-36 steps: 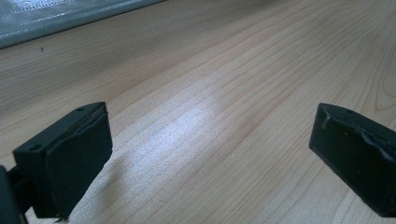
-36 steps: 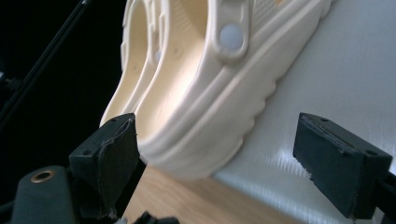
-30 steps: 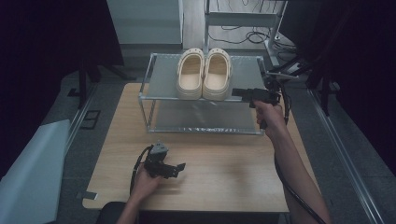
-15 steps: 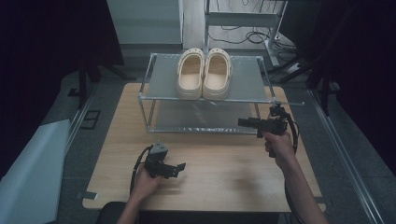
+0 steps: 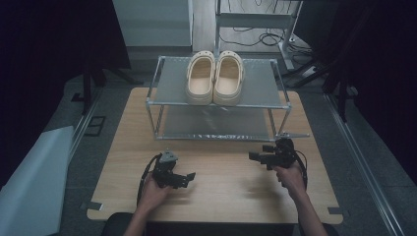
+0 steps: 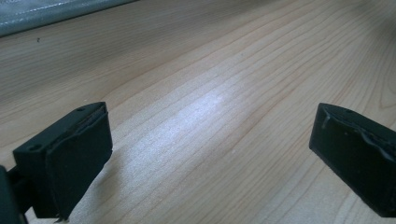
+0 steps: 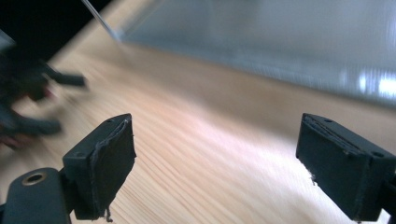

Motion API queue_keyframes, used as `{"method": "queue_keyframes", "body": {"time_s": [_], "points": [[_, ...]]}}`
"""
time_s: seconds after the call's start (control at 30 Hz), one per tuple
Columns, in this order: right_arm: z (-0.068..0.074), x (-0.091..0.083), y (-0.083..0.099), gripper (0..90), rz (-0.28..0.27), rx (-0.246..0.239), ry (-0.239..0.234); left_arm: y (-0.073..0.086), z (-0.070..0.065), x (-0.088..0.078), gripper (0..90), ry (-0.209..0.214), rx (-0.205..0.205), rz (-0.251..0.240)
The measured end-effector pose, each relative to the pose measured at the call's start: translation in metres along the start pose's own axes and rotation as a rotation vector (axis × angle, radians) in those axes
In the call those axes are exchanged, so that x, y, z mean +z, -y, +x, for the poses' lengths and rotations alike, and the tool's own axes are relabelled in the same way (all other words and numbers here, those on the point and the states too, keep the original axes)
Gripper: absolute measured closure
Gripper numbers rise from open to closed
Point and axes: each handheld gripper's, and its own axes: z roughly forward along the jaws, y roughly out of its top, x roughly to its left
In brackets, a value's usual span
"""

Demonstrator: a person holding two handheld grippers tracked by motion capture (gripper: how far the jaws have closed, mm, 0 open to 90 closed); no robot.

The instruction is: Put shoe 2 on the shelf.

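Two cream clogs [image 5: 215,77] sit side by side on the top shelf of the metal-framed shoe rack [image 5: 162,96], in the upper middle of the high view; their sides look to be touching, toes pointing to the far edge, and neither of my grippers is anywhere near them; the rack itself stands on the far half of the wooden table [image 5: 221,184]. My left gripper [image 5: 186,178] lies low over the table at the lower left of centre in the high view, held in my left hand [image 5: 155,189], its cable looping round the left side; in the left gripper view its jaws stand wide apart with nothing but bare wood grain between them, and a strip of the rack's lower shelf [image 6: 51,11] shows at the upper left. My right gripper [image 5: 254,157] is at the lower right of centre, just in front of the rack's right front leg, jaws pointing toward the left of the frame, gripped by my right hand [image 5: 290,178]; its jaws have just been opening a little further and stand wide with nothing between them; in the right gripper view, which is blurred, I see the grey lower shelf across the upper right and the left gripper [image 7: 28,102] as a dark smear at the far left.
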Motion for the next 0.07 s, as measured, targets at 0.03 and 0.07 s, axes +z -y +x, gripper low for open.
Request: {"method": "queue_keyframes", "body": {"time_s": [0.03,0.07], "points": [[-0.0021,0.0038,0.0037,10.5,0.03,-0.01,0.013,-0.0005,-0.0002,-0.0002,0.0,-0.005,0.0,0.004],[-0.0035,0.0059,0.007,10.5,0.043,-0.015,0.031,-0.001,-0.0001,-0.0004,0.0,-0.007,-0.001,0.008]]}}
